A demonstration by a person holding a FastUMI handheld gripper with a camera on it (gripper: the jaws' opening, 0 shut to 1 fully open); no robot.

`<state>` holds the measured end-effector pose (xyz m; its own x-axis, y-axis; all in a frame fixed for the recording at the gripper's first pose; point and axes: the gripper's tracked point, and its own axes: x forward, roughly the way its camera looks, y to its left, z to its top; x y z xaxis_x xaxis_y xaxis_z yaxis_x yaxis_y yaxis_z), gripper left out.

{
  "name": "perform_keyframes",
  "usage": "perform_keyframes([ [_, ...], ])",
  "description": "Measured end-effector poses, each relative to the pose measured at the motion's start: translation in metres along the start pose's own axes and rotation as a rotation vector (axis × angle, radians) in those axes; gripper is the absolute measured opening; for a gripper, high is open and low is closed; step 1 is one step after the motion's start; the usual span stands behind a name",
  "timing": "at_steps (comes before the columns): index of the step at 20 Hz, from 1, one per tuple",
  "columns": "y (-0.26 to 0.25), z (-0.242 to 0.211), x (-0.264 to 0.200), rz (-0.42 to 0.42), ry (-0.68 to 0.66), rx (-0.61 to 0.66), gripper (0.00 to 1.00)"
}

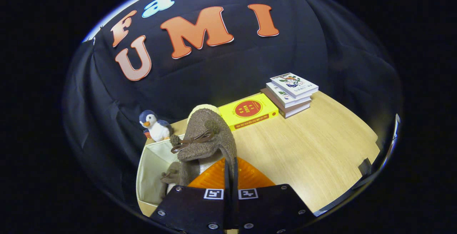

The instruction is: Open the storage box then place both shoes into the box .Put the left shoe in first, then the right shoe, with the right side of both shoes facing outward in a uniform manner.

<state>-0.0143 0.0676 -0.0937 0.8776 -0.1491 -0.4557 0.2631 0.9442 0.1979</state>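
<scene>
Here, the second shoe hangs over the open box.

In the gripper view, the gripper (231, 177) is clenched on the heel rim of a brown fuzzy slipper-shoe with a bow (206, 137), toe pointing away, above the near right corner of the open cream fabric storage box (151, 166). Another brown shoe (171, 177) already lies inside. Judging by that, only lowering and releasing this one remains.
</scene>
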Motion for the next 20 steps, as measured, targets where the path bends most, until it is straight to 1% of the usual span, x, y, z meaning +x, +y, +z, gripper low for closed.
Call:
perform_keyframes([
  [4, 0.044, -0.002, -0.004, 0.046, -0.006, 0.002, 0.01],
  [9, 0.08, -0.025, 0.006, 0.071, 0.024, -0.004, 0.01],
  [15, 0.102, -0.06, 0.021, 0.081, 0.076, -0.025, 0.01],
  [20, 0.095, -0.082, 0.029, 0.056, 0.115, -0.027, 0.03],
])
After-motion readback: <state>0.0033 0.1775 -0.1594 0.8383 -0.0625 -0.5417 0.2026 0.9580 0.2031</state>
